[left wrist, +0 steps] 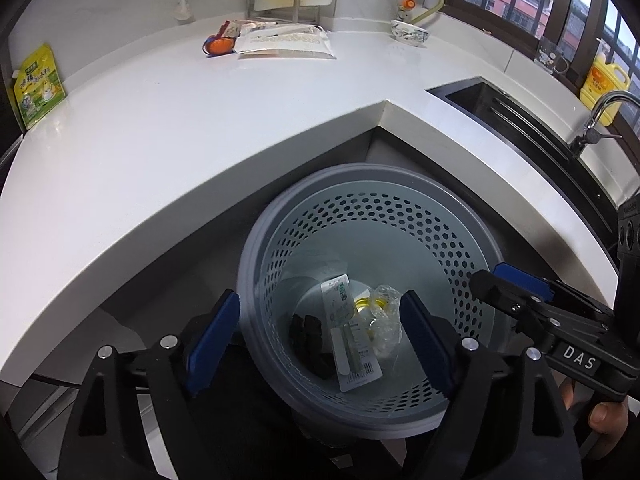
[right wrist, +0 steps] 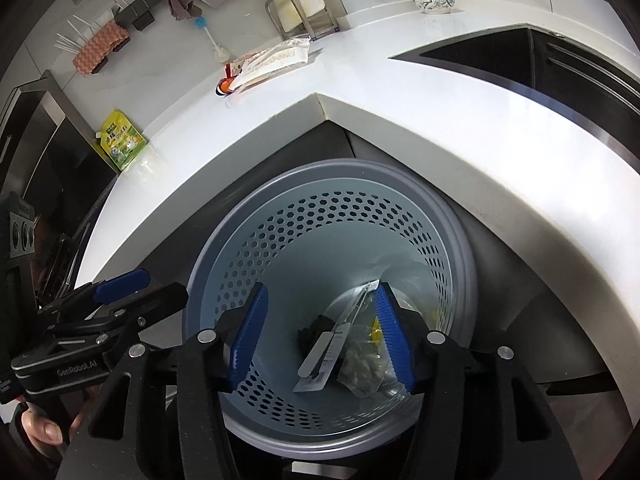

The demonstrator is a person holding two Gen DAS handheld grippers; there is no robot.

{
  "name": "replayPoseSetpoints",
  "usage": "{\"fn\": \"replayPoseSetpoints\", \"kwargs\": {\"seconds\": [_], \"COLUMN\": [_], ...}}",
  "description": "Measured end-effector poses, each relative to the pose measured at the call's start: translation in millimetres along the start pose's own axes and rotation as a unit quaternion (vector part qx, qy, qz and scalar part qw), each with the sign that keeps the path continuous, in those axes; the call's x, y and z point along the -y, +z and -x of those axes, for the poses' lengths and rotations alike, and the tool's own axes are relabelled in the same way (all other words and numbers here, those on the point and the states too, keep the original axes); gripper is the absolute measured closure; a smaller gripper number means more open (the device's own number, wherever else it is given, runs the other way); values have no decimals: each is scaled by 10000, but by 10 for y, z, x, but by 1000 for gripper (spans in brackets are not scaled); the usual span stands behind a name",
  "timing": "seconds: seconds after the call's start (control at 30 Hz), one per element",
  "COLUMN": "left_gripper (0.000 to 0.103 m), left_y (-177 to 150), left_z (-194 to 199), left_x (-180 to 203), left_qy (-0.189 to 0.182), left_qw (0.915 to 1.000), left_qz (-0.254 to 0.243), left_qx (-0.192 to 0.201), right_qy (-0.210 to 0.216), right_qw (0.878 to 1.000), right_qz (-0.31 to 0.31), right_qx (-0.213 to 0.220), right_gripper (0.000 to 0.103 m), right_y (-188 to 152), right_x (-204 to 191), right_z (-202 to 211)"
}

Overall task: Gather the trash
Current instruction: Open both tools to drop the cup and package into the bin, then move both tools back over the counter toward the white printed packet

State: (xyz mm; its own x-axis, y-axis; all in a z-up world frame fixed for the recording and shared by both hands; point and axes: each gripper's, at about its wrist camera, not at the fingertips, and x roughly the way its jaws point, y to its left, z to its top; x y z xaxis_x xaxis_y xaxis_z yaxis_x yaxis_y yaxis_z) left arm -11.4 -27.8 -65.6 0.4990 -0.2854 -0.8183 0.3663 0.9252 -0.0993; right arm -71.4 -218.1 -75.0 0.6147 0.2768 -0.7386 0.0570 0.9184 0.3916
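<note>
A grey-blue perforated trash bin (left wrist: 256,240) (right wrist: 200,280) stands on the floor under the corner of the white counter. Both grippers hang over its mouth. My left gripper (left wrist: 322,340) is open and holds nothing. In the bin lie a white printed wrapper (left wrist: 352,344), crumpled clear plastic (left wrist: 386,320) and a black lump (left wrist: 310,334). My right gripper (right wrist: 320,340) is open too. Past its pads, down in the bin, lie the wrapper (right wrist: 326,346) and clear plastic (right wrist: 362,366). Each gripper shows in the other's view: the right gripper (left wrist: 490,276), the left gripper (right wrist: 160,286).
On the counter's far side lie flat packets (left wrist: 284,38) (right wrist: 276,58) and an orange item (left wrist: 218,45). A green pouch (left wrist: 38,88) (right wrist: 122,144) leans at the left. A patterned bowl (left wrist: 408,32), the dark sink (left wrist: 516,120), a faucet (left wrist: 600,116) and a yellow bottle (left wrist: 604,80) are to the right.
</note>
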Motion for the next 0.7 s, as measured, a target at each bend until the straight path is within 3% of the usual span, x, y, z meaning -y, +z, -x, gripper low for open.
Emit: {"fn": "replayPoseSetpoints", "kwargs": {"seconds": [0.37,0.5,0.7], "left_gripper": [17,15,15], "left_y": [183,305,625], "left_z": [278,360,476], "left_x": [-228,-332,-530], "left_qy": [309,366,495], "left_qw": [9981,9967,9932], "left_qz": [199,259,333], "left_qx": [503,669,999], "right_qy": [3,-117,-65], "right_qw": [9982,9946,9914], "right_qz": [293,452,571], "right_qx": [527,930,1175], "right_gripper": [36,34,25], "right_y": [125,288,669], "right_x": [-139,-216,-305], "right_z": [182,282,343]}}
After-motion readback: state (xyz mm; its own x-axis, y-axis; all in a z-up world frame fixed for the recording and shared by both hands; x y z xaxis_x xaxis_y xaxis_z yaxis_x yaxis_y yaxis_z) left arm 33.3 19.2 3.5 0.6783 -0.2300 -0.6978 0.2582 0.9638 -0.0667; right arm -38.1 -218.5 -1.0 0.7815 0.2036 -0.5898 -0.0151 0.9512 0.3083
